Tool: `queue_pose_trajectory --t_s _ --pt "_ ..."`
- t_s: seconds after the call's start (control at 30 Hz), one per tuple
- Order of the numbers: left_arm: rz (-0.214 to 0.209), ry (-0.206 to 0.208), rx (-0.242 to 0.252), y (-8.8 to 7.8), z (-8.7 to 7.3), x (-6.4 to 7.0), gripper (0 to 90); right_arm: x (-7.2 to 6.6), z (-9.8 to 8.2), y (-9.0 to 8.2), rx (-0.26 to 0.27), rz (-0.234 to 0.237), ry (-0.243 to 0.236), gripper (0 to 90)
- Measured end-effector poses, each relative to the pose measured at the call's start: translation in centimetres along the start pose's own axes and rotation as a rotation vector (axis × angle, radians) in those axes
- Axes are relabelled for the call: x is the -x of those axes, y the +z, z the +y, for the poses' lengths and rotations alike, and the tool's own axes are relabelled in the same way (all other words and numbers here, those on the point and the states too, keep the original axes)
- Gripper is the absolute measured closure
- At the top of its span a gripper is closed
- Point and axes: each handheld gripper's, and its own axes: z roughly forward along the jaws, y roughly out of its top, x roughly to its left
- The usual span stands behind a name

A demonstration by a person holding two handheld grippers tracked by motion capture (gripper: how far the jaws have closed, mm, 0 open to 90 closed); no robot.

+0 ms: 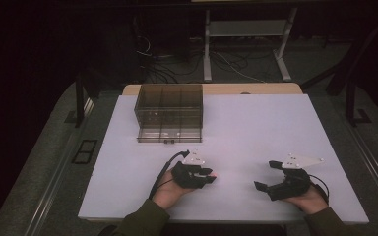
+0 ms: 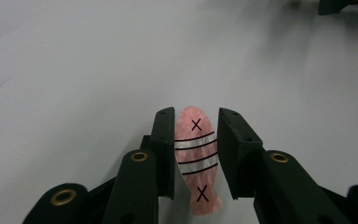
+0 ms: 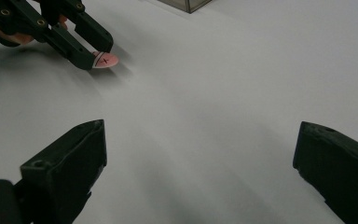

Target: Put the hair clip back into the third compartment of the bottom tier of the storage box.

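We see the left gripper [image 2: 196, 135] closed on a pink fish-shaped piece [image 2: 196, 161], its fingers [image 2: 164, 140] pressing both flanks. The piece carries black lines over white bands plus two X marks, and its tail end runs down between the finger bases, so we cannot make out how far it reaches. In the high view the left gripper [image 1: 209, 175] sits low over the front of the white tabletop [image 1: 256, 128], and the piece there is just a pale sliver at the tips, too small to read. From the right gripper view we catch the left gripper [image 3: 95, 51] at top left with the piece's nose [image 3: 106, 59] poking out; whether that nose touches the tabletop or hangs just above it we cannot tell.

The right gripper [image 1: 266, 176] rests at front right, well apart from the left one, fingers [image 3: 70, 163] spread wide with nothing between them. Both are cut off by the frame edges in its own view.

A smoky transparent box [image 1: 170, 110] with compartments stands at the back left of the tabletop; its contents are too dark to tell. One corner of it [image 3: 191, 4] clips the top edge of the right gripper view. The background is dim, with cables and table legs barely readable.
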Motion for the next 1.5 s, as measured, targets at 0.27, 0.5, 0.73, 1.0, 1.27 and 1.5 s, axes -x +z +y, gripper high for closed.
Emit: queue_pose_trajectory --t_s 0.27,0.5,0.73,1.0,1.27,1.5 --pt "-0.024 0.004 0.013 -0.9 0.0 -0.5 67.1 0.0 0.0 0.0 -0.003 -0.002 -0.008 2.1" --pt "-0.029 0.008 0.025 -2.0 -0.2 -0.9 67.1 0.0 0.0 0.0 -0.003 0.006 -0.009 2.1" --pt "-0.028 0.010 0.035 -3.2 -0.4 -1.6 67.1 0.0 0.0 0.0 0.000 0.008 -0.008 2.1" --pt "-0.013 0.011 0.046 -3.9 -0.4 -2.1 67.1 0.0 0.0 0.0 0.001 0.009 -0.010 2.1" --pt "0.000 0.002 0.056 -4.7 -0.5 -2.6 67.1 0.1 0.0 0.0 0.001 0.011 -0.011 2.1" --pt "0.018 -0.012 0.075 -5.3 -0.7 -3.2 67.1 0.0 0.0 0.0 0.001 0.010 -0.010 2.1"
